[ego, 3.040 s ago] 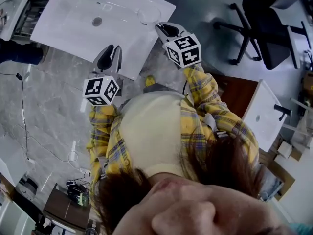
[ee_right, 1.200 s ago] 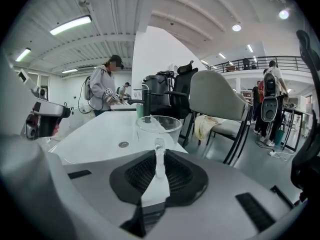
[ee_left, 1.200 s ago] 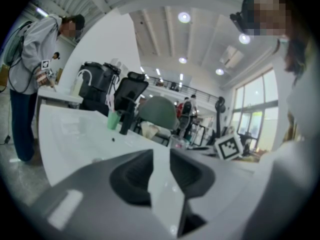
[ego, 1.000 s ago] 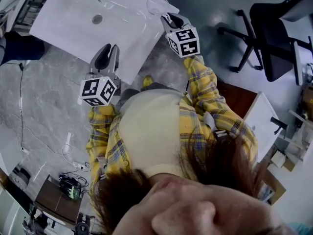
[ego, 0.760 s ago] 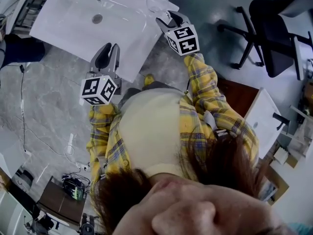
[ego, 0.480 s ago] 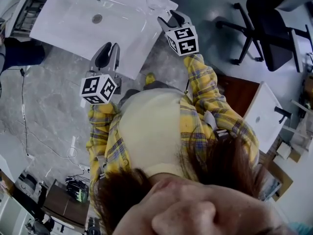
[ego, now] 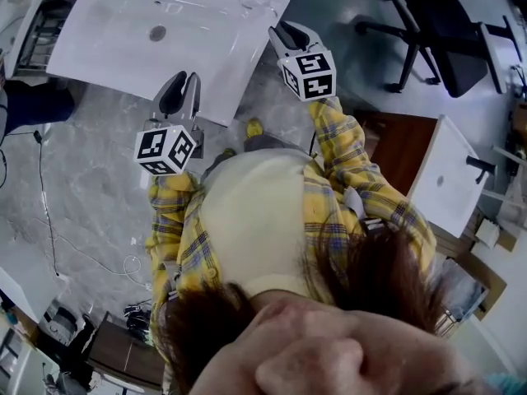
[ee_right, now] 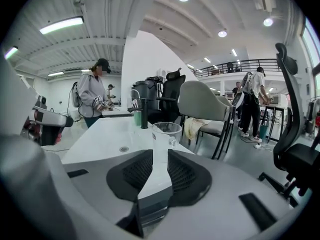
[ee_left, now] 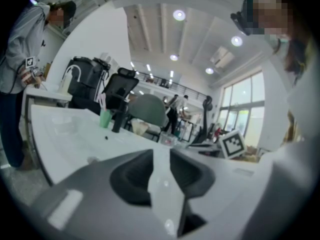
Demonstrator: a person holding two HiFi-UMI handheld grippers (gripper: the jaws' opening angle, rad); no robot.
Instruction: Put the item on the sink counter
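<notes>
The left gripper is held forward on the near left, marker cube toward the body, its jaws a narrow gap apart with nothing between them. The right gripper reaches farther out on the right, its jaws closing with nothing between the pads. The left forearm and right forearm, both in yellow plaid sleeves, extend from the torso, well apart.

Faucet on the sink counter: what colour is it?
Black. The faucet shows best in the right gripper view.
</notes>
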